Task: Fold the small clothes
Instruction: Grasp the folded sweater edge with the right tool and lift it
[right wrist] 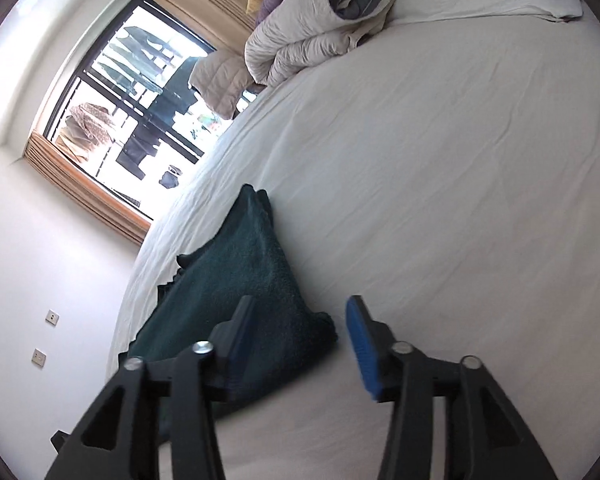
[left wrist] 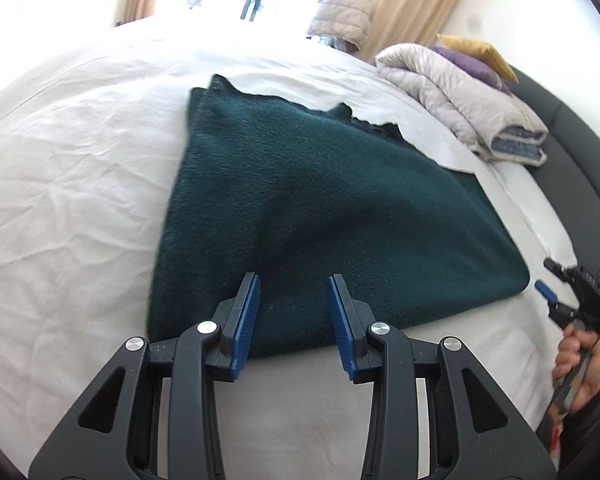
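A dark green fleece garment (left wrist: 320,208) lies flat on the white bed sheet (left wrist: 68,184), folded into a rough rectangle. My left gripper (left wrist: 294,280) is open and empty, its blue pads just above the garment's near edge. My right gripper shows at the far right of the left wrist view (left wrist: 556,292), held in a hand beside the garment's right corner. In the right wrist view the right gripper (right wrist: 300,308) is open and empty, over the corner of the garment (right wrist: 240,280); its left finger is in front of the cloth.
A folded pale quilt (left wrist: 472,100) with purple and yellow cushions (left wrist: 476,56) lies at the head of the bed by a dark headboard (left wrist: 572,152). A window with tan curtains (right wrist: 140,92) is beyond the bed. A beige jacket (left wrist: 344,16) hangs past the far edge.
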A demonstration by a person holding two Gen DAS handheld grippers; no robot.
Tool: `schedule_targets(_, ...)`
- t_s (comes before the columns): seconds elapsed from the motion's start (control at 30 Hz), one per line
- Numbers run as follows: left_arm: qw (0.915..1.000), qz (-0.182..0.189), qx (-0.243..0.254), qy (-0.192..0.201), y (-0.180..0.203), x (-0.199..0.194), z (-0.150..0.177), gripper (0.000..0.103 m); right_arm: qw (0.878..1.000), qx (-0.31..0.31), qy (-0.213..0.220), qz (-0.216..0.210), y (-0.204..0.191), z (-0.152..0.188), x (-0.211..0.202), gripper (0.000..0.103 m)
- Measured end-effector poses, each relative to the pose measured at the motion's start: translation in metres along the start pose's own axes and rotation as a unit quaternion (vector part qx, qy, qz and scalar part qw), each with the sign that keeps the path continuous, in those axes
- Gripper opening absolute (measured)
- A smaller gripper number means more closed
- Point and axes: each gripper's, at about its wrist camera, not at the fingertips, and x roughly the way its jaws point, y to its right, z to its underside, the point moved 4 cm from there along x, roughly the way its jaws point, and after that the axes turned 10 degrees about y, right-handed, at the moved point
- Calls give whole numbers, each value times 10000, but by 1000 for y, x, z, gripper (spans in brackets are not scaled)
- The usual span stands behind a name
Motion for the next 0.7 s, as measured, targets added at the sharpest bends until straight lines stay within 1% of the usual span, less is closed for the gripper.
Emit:
schedule_targets(0.03,9998,0,-173,36,-2,-8,-1,42,9999,-76,-14,-87,-9,4,-2,55)
schedule_targets(0.07,9992,22,-397,108,-5,-18,-1,52,9997,-140,-42,-173,-17,9,-4,55)
schedule_targets(0.1,9975,111,-667,217,-9,-29,0,58,9994,-187,-83,-270,-25,13,-5,55)
schedule_targets(0.17,9908,346,-1238,429,-16,-52,4,81,9984,-217,-172,-497,-39,24,-5,55)
schedule_targets(0.2,9859,444,-1531,500,-19,-61,8,86,9978,-204,-220,-597,-46,29,-3,55)
schedule_targets(0.23,9812,556,-1776,510,-21,-67,13,96,9971,-176,-278,-692,-53,35,0,55)
schedule_targets(0.3,9732,715,-2142,447,-25,-70,23,98,9955,-110,-432,-842,-65,51,6,55)
schedule_targets(0.37,9649,799,-2485,279,-30,-63,32,98,9939,-104,-572,-936,-76,63,10,55)
schedule_targets(0.4,9594,847,-2682,214,-32,-59,35,98,9930,-123,-636,-991,-81,68,12,55)
schedule_targets(0.43,9547,894,-2828,235,-35,-57,35,98,9921,-162,-683,-1043,-87,72,13,55)
schedule_targets(0.5,9482,941,-3013,370,-39,-52,30,98,9906,-246,-750,-1121,-95,80,12,55)
schedule_targets(0.6,9355,1028,-3348,466,-45,-39,20,98,9884,-262,-839,-1242,-105,82,17,55)
schedule_targets(0.7,9316,1016,-3463,437,-49,-20,9,98,9856,-396,-935,-1350,-119,83,22,54)
